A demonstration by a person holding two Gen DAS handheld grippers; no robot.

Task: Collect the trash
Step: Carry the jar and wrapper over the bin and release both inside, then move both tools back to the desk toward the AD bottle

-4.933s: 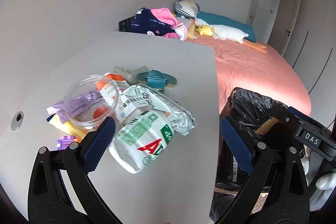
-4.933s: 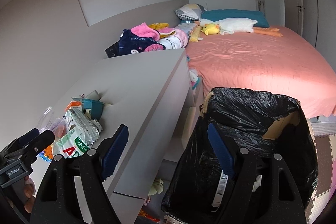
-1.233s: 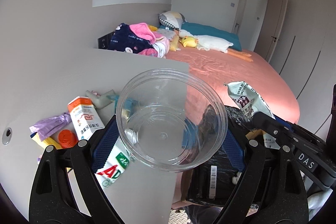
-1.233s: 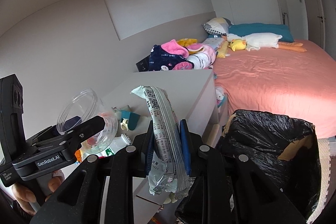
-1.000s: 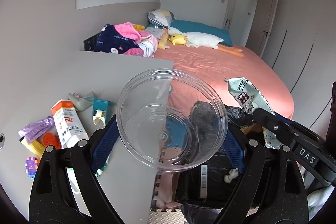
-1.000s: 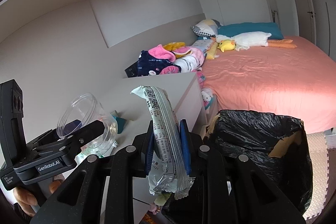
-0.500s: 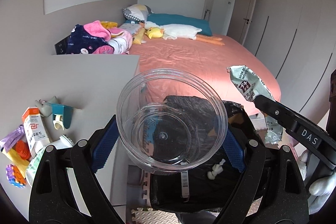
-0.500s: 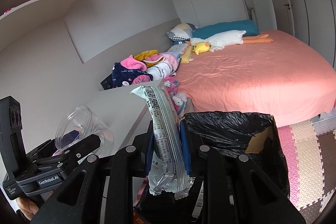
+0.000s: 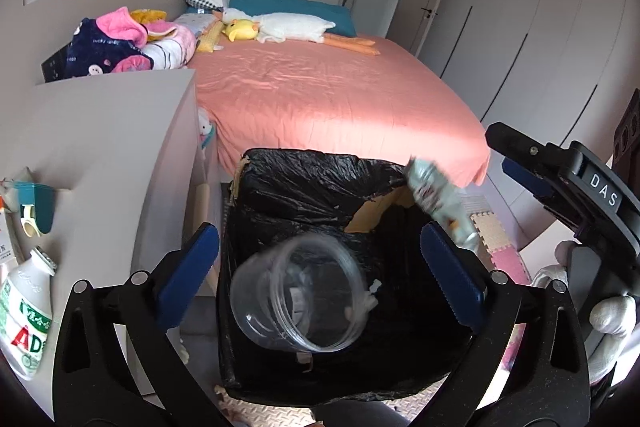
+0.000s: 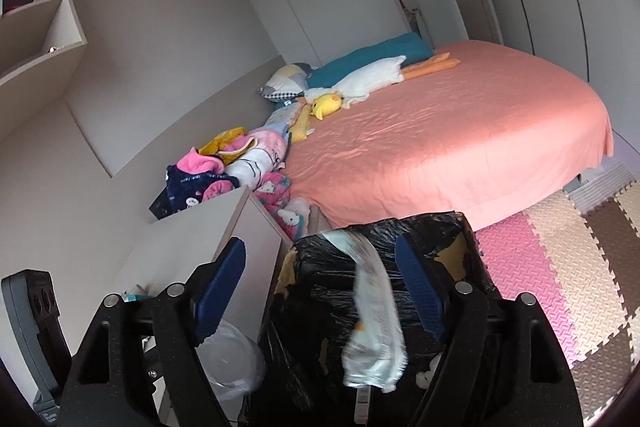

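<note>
Both tongs hang over the black-lined trash bin [image 9: 304, 183], which stands on the floor just beside the bench [image 9: 100, 131] and at the foot of the pink bed [image 9: 340, 95].

The left tongs [image 9: 320, 267] are opening, their blue pads wide apart and touching nothing. The clear plastic cup [image 9: 298, 293] is free between them, tilted with its mouth toward the camera, over the bin's opening.

The right tongs [image 10: 320, 291] are opening too, pads clear of the snack wrapper [image 10: 374, 315]. The wrapper is blurred and hangs loose between the pads, above the bin. From the left wrist it shows at the bin's far right rim, just below the right tongs.

On the bench's near left edge lie a white drink bottle [image 9: 26, 311] with green print and a teal holder [image 9: 38, 205].
</note>
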